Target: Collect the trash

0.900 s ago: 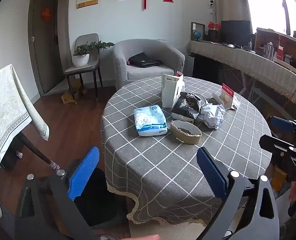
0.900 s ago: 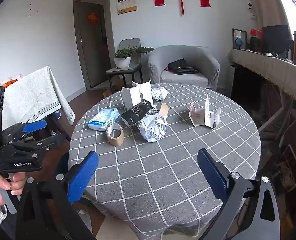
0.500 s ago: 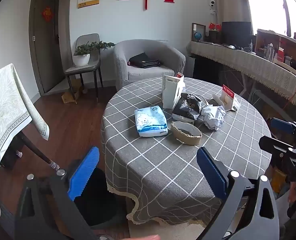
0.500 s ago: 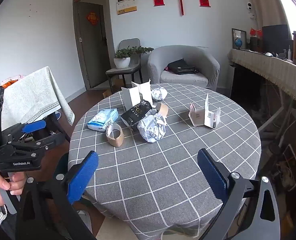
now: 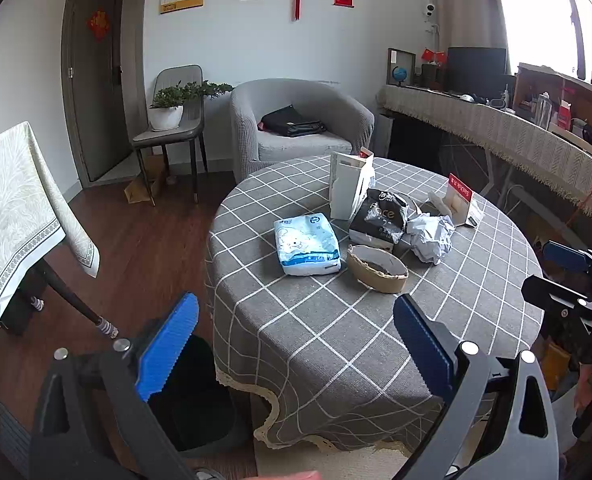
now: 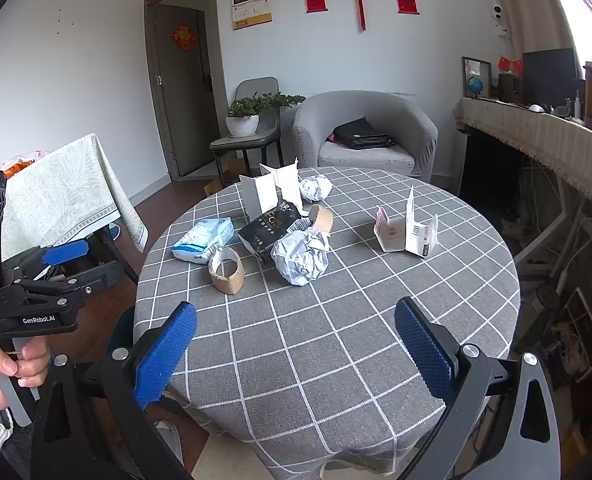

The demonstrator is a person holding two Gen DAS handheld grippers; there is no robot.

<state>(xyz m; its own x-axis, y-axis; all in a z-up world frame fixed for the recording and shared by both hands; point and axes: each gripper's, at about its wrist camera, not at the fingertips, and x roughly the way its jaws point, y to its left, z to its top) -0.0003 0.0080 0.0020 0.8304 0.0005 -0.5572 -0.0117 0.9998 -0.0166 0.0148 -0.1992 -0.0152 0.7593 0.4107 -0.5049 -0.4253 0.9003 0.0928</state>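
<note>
Trash lies on a round table with a grey checked cloth point(image 5: 335, 320): a blue-white tissue pack point(image 5: 306, 239), a cardboard tape ring point(image 5: 377, 268), a black packet point(image 5: 379, 216), a crumpled white paper ball point(image 5: 431, 234), a white folded carton point(image 5: 347, 190) and a red-white opened box point(image 5: 459, 200). The right wrist view shows the same: pack point(image 6: 204, 238), ring point(image 6: 226, 270), black packet point(image 6: 270, 226), paper ball point(image 6: 300, 260), a second paper ball point(image 6: 315, 188), opened box point(image 6: 405, 232). My left gripper point(image 5: 296, 344) is open and empty at the table's near-left edge. My right gripper point(image 6: 296, 344) is open and empty above the near edge.
A black bin point(image 5: 192, 396) stands on the floor under the left gripper beside the table. A second cloth-covered table point(image 5: 12, 216) is at the left. A grey armchair point(image 5: 299, 124) and a chair with a plant point(image 5: 172, 120) stand behind. A long covered counter point(image 5: 515, 140) runs along the right.
</note>
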